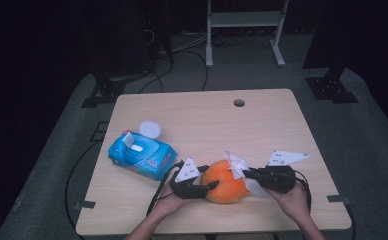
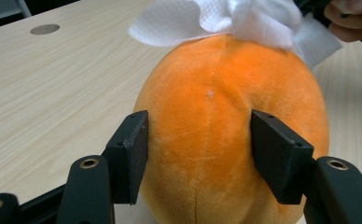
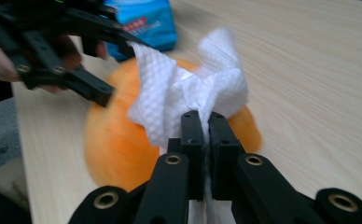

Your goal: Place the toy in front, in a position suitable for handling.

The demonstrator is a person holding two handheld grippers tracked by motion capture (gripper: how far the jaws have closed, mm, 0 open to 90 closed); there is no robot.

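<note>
Near the bench's [image 1: 282, 107] front edge, the left tool [image 1: 202, 188] is pinching the orange plush ball [image 1: 224, 182] while the right tool [image 1: 246, 173] is clamping a white wipe [image 3: 184, 93] against it. I'd be keeping the ball steady, rubbing with short, light strokes.

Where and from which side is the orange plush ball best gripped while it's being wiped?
Probably across its rounded flanks, low on the side facing the person's left: the orange plush ball is soft and wide, the wipe covers its top, and the left gripper already straddles it there.
</note>
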